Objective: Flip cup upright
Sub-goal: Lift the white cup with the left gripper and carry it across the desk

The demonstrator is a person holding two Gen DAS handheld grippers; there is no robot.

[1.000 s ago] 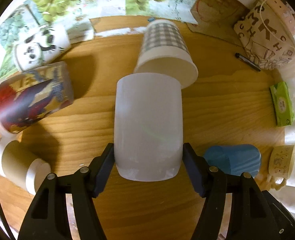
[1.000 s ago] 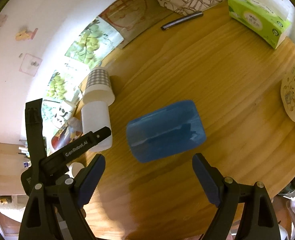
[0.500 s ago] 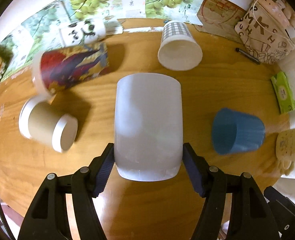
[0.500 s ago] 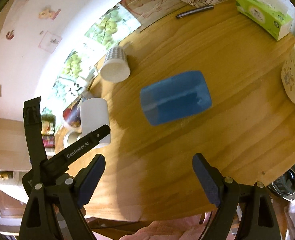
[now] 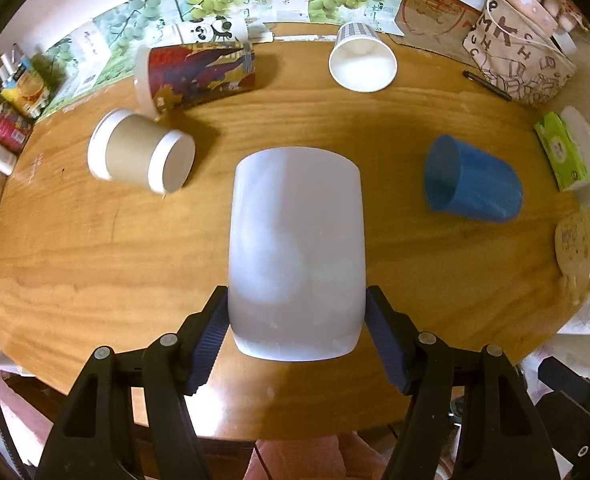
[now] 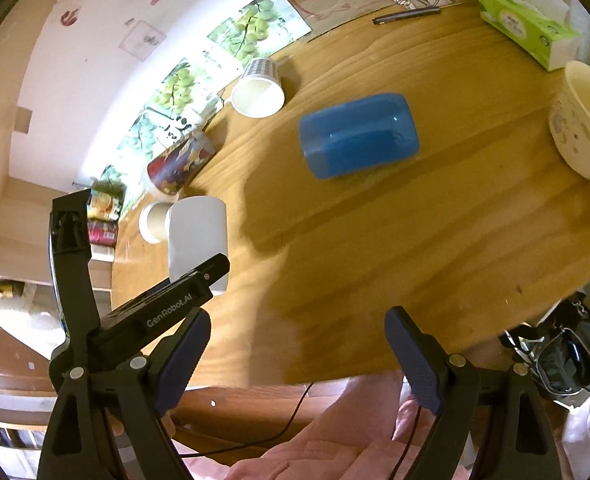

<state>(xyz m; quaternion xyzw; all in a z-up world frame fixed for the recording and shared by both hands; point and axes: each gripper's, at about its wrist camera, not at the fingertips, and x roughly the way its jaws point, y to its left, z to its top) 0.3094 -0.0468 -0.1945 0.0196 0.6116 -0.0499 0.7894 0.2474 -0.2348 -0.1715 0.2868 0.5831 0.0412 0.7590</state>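
My left gripper (image 5: 297, 326) is shut on a plain white cup (image 5: 297, 248), gripped near its rounded base and held above the round wooden table (image 5: 95, 264). The cup also shows in the right wrist view (image 6: 197, 236), with the left gripper's body over its lower end. My right gripper (image 6: 297, 354) is open and empty, over the table's near edge. A blue cup (image 5: 473, 180) lies on its side on the table, also in the right wrist view (image 6: 359, 134), well beyond the right fingers.
A brown paper cup (image 5: 141, 156) and a colourful printed cup (image 5: 195, 74) lie on their sides at the left. A checked paper cup (image 5: 361, 58), a panda cup (image 5: 211, 30), a pen (image 5: 487, 86), a tissue pack (image 5: 561, 156) and a cream mug (image 6: 583, 120) ring the table.
My left gripper has lifted the white cup up and back from the table, so more of the table shows. The right gripper has also risen and drawn back from the blue cup.
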